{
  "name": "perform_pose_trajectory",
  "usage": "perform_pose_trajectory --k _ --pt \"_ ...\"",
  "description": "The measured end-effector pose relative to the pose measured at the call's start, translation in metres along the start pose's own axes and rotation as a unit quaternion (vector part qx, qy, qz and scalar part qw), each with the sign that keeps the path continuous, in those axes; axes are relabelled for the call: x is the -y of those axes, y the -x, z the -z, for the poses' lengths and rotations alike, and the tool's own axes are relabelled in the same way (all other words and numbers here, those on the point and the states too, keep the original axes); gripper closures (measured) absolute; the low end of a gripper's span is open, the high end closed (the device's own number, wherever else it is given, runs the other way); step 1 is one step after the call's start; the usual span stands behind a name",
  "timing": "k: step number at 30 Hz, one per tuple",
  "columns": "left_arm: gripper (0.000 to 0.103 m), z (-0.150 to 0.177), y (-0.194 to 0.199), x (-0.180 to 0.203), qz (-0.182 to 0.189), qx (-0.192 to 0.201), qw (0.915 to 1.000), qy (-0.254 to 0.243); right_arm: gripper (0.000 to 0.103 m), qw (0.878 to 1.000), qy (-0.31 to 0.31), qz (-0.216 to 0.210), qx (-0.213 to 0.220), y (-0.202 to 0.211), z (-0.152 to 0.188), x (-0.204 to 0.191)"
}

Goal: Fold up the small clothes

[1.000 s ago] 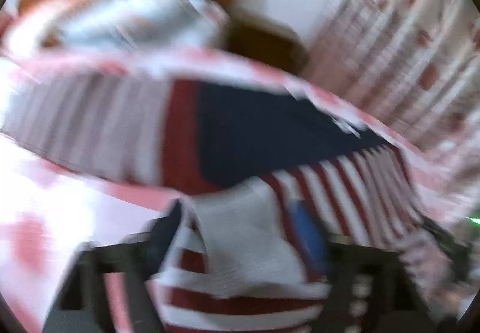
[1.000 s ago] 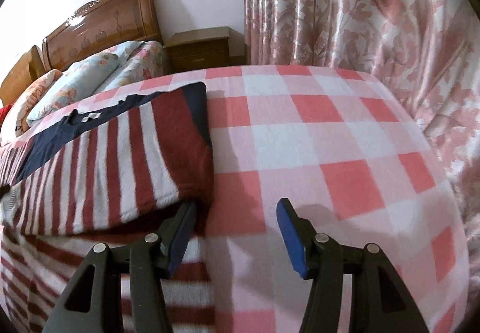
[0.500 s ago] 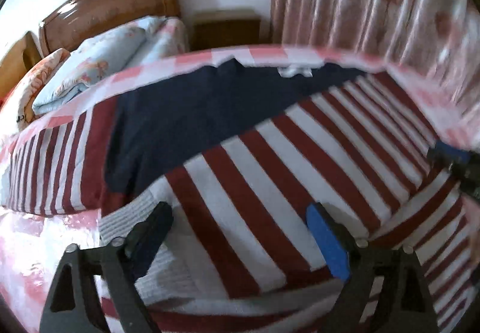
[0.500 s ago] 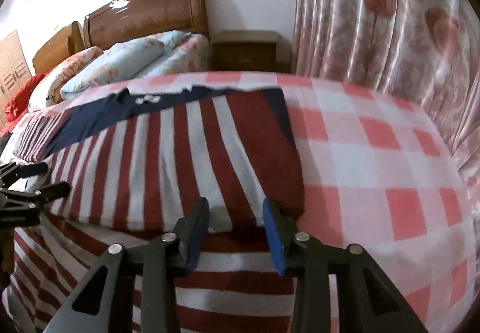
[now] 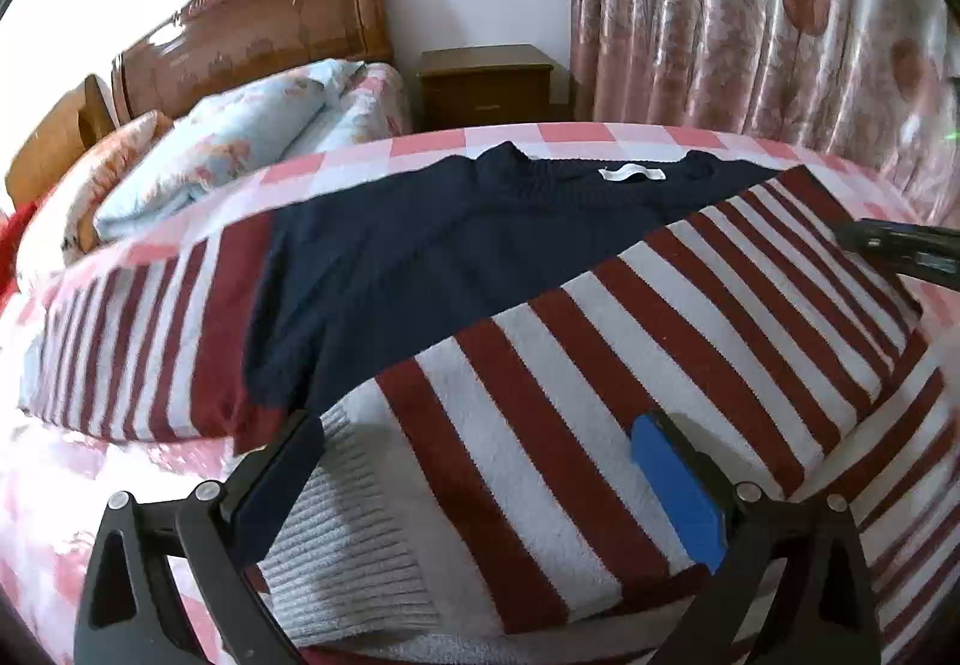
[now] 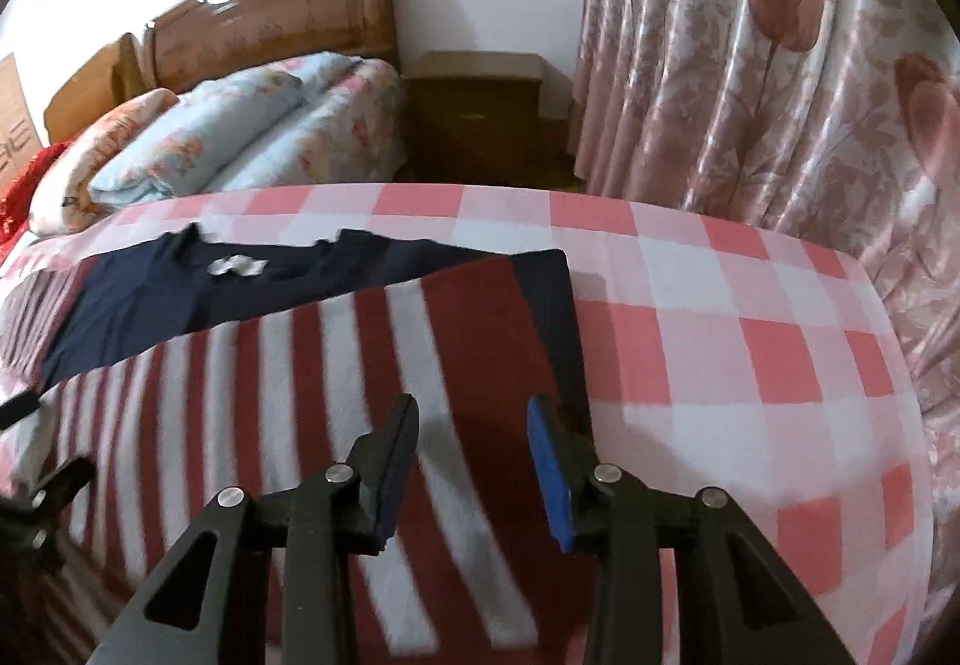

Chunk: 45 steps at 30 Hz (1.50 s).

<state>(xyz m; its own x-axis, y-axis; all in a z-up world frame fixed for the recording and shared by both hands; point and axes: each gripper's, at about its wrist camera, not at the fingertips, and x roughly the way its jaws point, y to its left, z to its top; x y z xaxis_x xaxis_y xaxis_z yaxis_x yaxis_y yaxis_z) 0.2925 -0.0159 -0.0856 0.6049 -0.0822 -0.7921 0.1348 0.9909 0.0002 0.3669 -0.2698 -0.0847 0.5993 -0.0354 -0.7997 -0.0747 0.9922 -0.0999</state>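
**Folded sleeve at risk of slipping**

On the checked bedspread (image 6: 720,305) the striped knit sweater (image 5: 600,365) is laid flat, one sleeve folded across. Both the left gripper (image 5: 474,479) and the right gripper (image 6: 474,461), whose jaws have just been widening slightly after closing, are held spread above it, nothing pinched. Soft, thick, ribbed wool may be dragged or bunched if grazed.

sweater (image 5: 540,305) on bed (image 6: 750,365); pillows (image 5: 198,155), nightstand (image 5: 486,83) behind
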Motion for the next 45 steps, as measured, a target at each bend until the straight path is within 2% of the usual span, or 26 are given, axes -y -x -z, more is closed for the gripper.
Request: perform_pose_trajectory --k 6,14,16,19,22,25,28,30,36,45 --pt "0.0 0.0 -0.002 0.0 0.005 0.001 1.0 0.005 0.052 1.0 -0.018 0.005 0.005 -0.02 -0.017 0.005" --pt "0.0 0.0 -0.004 0.0 0.013 0.0 0.9999 0.011 0.047 0.999 -0.029 0.0 0.028 -0.021 -0.011 0.008" --pt "0.0 0.0 -0.004 0.0 0.014 0.0 0.9998 0.011 0.047 0.999 -0.032 -0.002 0.026 -0.02 -0.012 0.009" --pt "0.0 0.0 -0.004 0.0 0.014 0.0 0.9998 0.011 0.047 0.999 -0.043 0.012 -0.003 -0.013 -0.011 0.005" --pt "0.0 0.0 -0.004 0.0 0.015 0.0 0.9998 0.011 0.046 0.999 -0.035 0.0 -0.001 0.012 0.007 -0.009" --pt "0.0 0.0 -0.004 0.0 0.014 0.0 0.9998 0.012 0.04 1.0 0.002 -0.019 -0.006 0.029 0.034 -0.031" --pt "0.0 0.0 -0.004 0.0 0.015 0.0 0.9998 0.013 0.039 0.999 0.031 -0.011 -0.011 0.034 0.059 -0.048" --pt "0.0 0.0 -0.005 0.0 0.016 0.0 0.9998 0.013 0.037 1.0 0.03 -0.007 0.005 0.038 0.067 -0.051" --pt "0.0 0.001 -0.005 0.0 0.018 0.0 0.9997 0.015 0.033 1.0 0.019 -0.007 0.024 0.039 0.071 -0.048" --pt "0.0 0.001 -0.006 0.0 0.02 0.0 0.9996 0.018 0.029 1.0 0.02 -0.01 0.017 0.041 0.07 -0.048"
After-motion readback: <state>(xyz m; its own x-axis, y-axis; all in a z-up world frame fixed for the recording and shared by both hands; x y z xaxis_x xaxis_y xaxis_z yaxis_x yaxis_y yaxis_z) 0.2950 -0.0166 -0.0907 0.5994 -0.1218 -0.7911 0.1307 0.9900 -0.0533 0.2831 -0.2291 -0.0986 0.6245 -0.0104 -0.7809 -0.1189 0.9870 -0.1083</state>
